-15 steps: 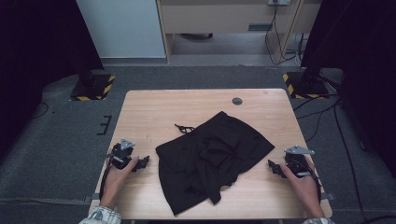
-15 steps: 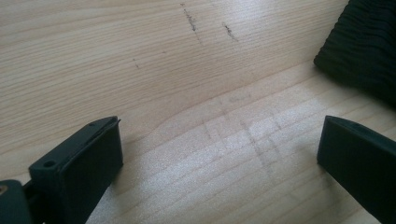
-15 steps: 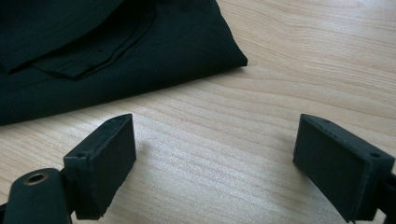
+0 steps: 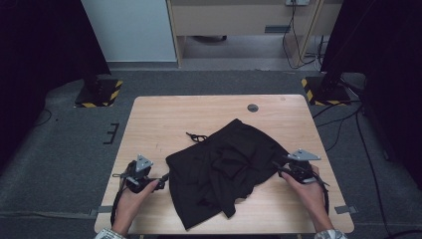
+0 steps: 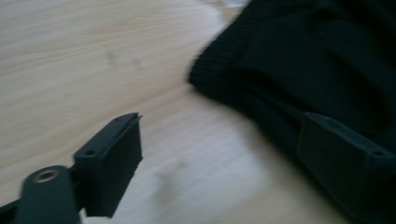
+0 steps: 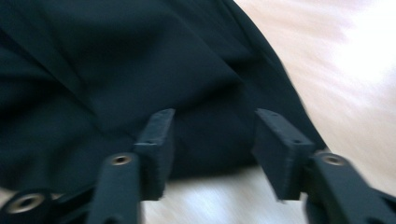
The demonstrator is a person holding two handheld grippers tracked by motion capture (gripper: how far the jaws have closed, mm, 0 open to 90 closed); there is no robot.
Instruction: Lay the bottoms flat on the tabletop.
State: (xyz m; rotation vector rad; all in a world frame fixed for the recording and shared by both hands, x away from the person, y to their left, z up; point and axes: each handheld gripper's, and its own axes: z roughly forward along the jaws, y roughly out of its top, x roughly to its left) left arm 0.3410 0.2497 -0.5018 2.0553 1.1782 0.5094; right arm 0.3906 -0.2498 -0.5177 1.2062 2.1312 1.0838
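Black garment (image 4: 224, 172) lies crumpled on table (image 4: 164, 119), ribbed hem, loose drawstring. Left gripper (image 4: 161, 180) spread wide; right gripper (image 4: 277, 168) spread, holding nothing.

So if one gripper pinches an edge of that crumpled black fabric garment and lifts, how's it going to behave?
The black fabric garment lies crumpled in soft folds on the light wooden table, so it will probably droop and unfold rather than hold shape. It looks thin, so likely light. Its drawstring trails loose and may dangle or snag.
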